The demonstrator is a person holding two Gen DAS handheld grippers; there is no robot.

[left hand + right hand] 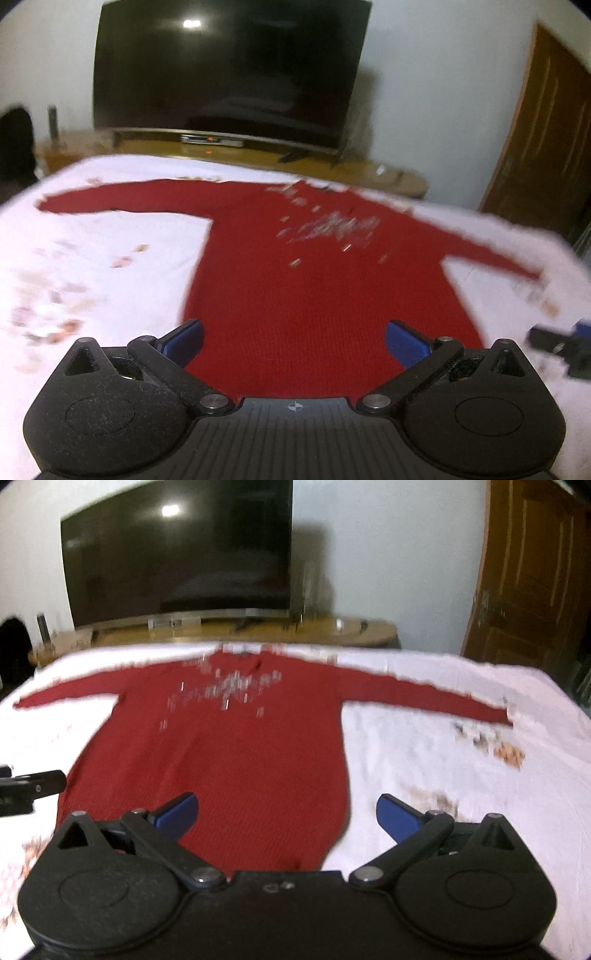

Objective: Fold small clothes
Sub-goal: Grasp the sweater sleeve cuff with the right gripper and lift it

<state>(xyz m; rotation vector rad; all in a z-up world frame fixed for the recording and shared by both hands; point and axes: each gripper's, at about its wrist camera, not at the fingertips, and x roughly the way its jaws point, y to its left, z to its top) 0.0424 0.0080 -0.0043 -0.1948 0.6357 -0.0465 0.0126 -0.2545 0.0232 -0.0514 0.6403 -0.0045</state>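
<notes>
A red long-sleeved knit sweater [295, 288] [229, 760] lies flat on a white sheet with both sleeves spread out and silvery sequins on its chest. My left gripper [295, 343] hovers open over the sweater's hem, blue pads wide apart with nothing between them. My right gripper [288, 818] is open too, above the hem's right corner. Each view catches the other gripper at its edge: the right one [561, 347] and the left one [29, 786]. Both views are motion-blurred.
The white sheet [110, 229] [443, 775] has faint flower prints. Behind the bed stands a wooden sideboard [351, 633] with a large dark TV [229, 74] [177, 554]. A brown wooden door [543, 125] [535, 572] is at the right.
</notes>
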